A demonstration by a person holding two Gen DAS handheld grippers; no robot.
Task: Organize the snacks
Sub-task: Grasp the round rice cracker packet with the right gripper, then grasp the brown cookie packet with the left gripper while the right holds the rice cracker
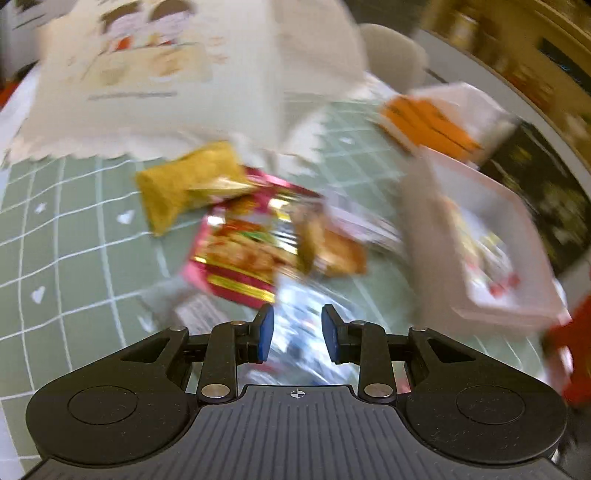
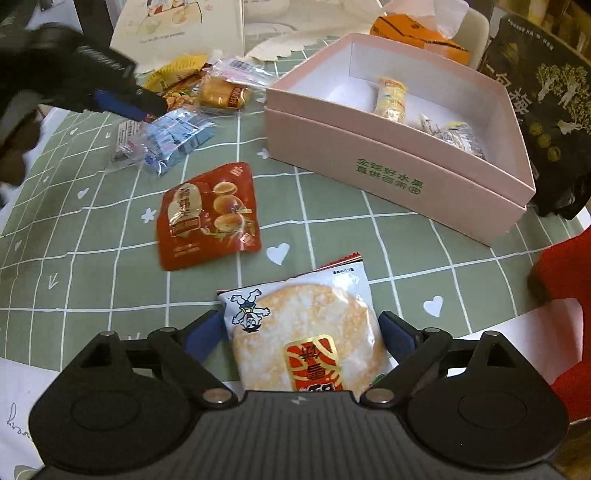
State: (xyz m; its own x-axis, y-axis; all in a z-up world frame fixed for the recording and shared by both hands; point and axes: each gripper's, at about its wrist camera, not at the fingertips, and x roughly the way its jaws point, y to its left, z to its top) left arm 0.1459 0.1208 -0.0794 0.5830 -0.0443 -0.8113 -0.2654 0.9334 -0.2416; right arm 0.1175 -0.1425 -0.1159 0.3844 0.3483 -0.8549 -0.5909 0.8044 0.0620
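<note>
My left gripper (image 1: 297, 334) is open above a clear bag of blue packets (image 1: 303, 325), which also shows in the right wrist view (image 2: 173, 138) with the left gripper (image 2: 125, 105) over it. The left view is blurred. A yellow packet (image 1: 184, 184), a red packet (image 1: 240, 254) and a bun packet (image 1: 332, 247) lie beyond. My right gripper (image 2: 299, 332) is open, its fingers on either side of a white rice cracker packet (image 2: 306, 332) on the table. A red bun packet (image 2: 208, 216) lies ahead. The pink box (image 2: 388, 162) holds several snacks (image 2: 391, 99).
A green grid tablecloth (image 2: 332, 229) covers the table. An orange tissue box (image 2: 417, 33), a dark bag (image 2: 546, 110) and a cream paper bag (image 2: 177, 26) stand at the back. Something red (image 2: 565, 266) is at the right edge.
</note>
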